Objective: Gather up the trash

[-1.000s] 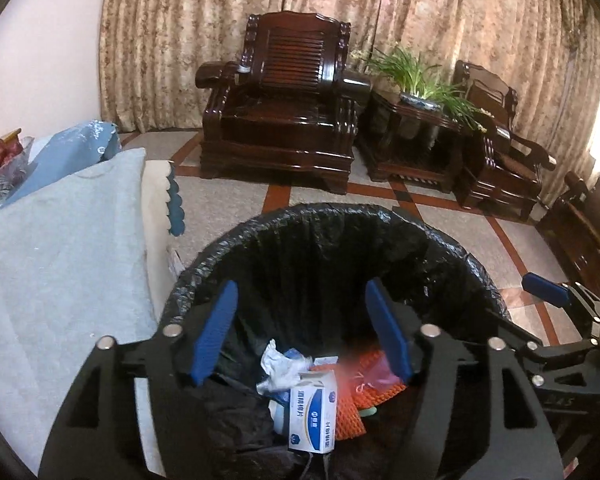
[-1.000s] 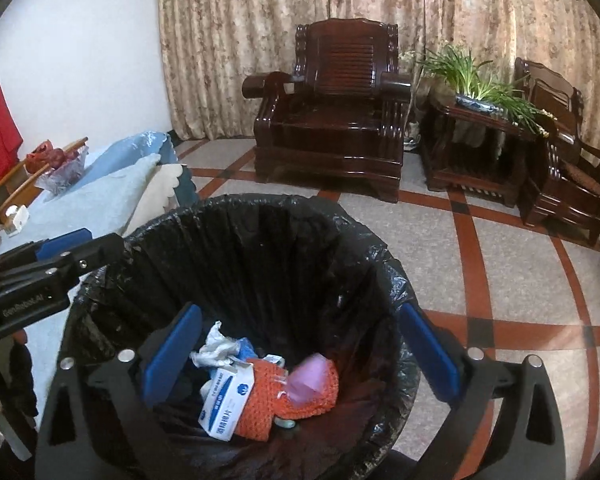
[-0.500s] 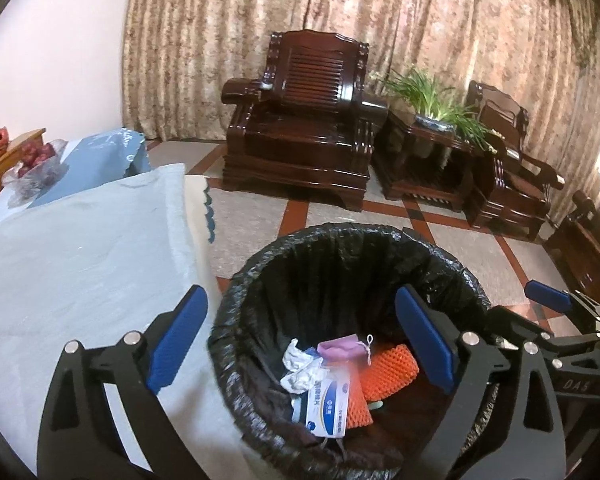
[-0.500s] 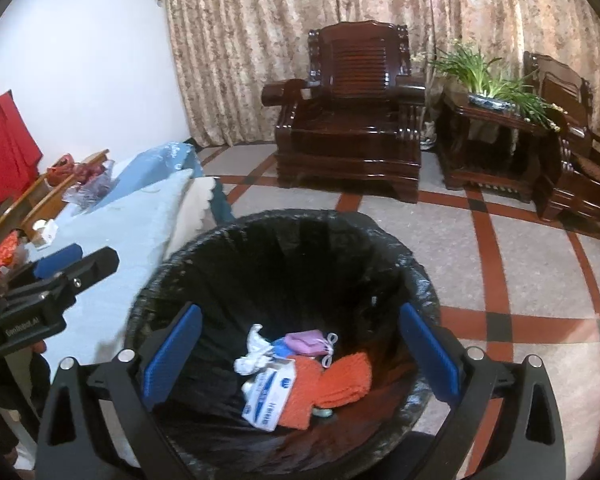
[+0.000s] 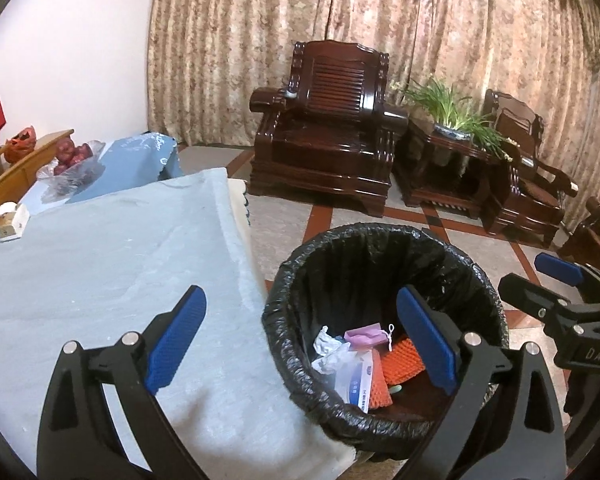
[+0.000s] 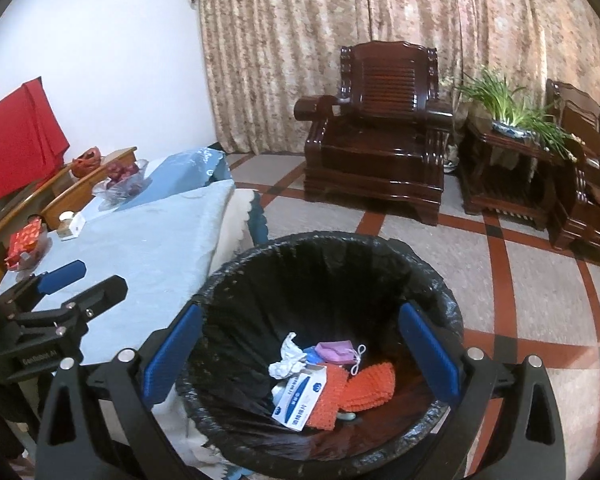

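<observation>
Dark wooden armchair (image 5: 328,120), potted plant (image 5: 452,114), floral curtains (image 6: 380,8), fruit bowl (image 6: 120,180)

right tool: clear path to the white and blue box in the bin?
Probably yes. The right tool is open and empty above the bin, whose mouth is uncovered. The white and blue box lies on top of the trash, leaning on orange mesh; only the depth is uncertain.

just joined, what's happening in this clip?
A person is collecting trash with a handheld tool in each hand. Both the left tool and the right tool are open and empty, held above the bin lined with a black bag beside the table. In the bin lie a white box, crumpled tissue, orange mesh and a pink pouch.
</observation>
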Demonstrator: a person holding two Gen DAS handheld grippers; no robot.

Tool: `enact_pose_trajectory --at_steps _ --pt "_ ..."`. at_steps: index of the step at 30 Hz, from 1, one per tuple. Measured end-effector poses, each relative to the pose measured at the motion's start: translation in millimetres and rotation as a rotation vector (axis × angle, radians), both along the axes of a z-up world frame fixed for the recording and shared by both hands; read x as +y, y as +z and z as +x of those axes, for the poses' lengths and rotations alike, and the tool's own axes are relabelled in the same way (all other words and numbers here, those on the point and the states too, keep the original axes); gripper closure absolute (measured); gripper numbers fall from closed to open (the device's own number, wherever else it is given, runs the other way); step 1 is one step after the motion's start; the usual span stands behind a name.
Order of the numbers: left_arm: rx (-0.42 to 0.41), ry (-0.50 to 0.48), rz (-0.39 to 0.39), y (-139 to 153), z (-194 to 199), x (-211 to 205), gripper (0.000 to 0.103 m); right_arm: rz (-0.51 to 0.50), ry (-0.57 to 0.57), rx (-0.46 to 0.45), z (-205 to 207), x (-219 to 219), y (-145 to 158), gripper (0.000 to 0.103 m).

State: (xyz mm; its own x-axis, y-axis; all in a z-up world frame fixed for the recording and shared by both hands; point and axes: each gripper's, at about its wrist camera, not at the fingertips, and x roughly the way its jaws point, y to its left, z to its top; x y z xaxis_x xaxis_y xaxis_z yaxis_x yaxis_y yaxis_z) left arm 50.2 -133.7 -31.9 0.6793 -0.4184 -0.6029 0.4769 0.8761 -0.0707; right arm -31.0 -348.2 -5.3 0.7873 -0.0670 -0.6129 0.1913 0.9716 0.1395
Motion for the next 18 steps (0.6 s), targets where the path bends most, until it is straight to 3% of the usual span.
enact_pose_trajectory --at_steps 18 --pt "-0.080 0.059 0.004 42 -28 26 0.009 -0.025 0.063 -0.057 -12 33 36 0.006"
